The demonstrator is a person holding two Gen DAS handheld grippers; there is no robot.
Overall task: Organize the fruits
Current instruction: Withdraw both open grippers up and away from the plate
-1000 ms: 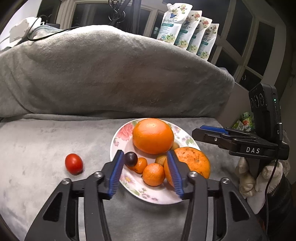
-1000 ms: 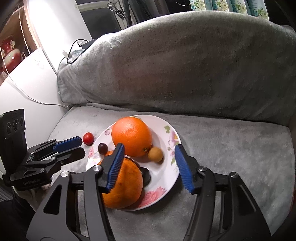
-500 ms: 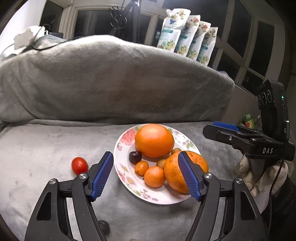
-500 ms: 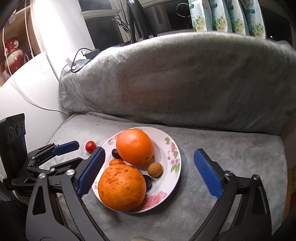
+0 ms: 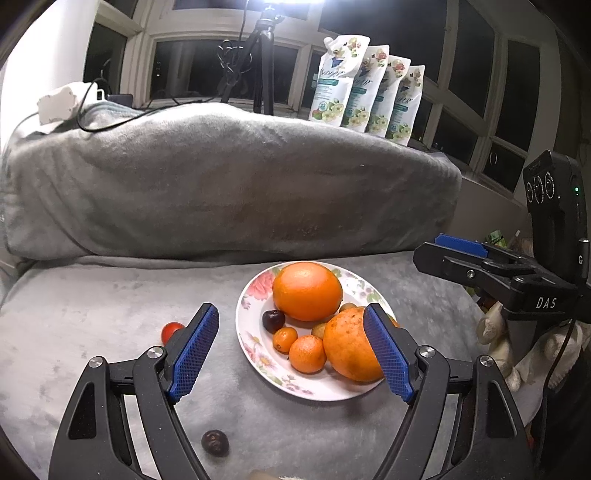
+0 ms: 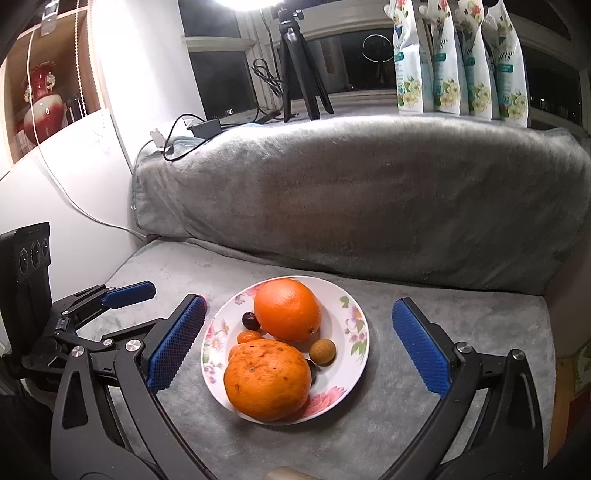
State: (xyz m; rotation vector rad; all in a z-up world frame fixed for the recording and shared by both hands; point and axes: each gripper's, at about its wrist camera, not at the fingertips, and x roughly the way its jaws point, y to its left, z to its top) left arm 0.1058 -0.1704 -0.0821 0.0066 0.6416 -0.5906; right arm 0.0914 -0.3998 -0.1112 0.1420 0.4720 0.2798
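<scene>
Plate (image 6: 354, 354) flat; rough orange (image 6: 267, 380) stem scar faces up.

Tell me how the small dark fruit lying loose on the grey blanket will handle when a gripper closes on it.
The dark fruit looks round and smooth, so it may roll or squirt out from between the pads. The soft grey blanket should slow any rolling. It is small beside the plate's oranges, so probably light and easily bruised.

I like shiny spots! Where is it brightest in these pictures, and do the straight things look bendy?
Right wrist view: a lamp's white glare washes out the top edge. Left wrist view: the same glare sits above the tripod, and the window frames bow outward from the fisheye lens.
</scene>
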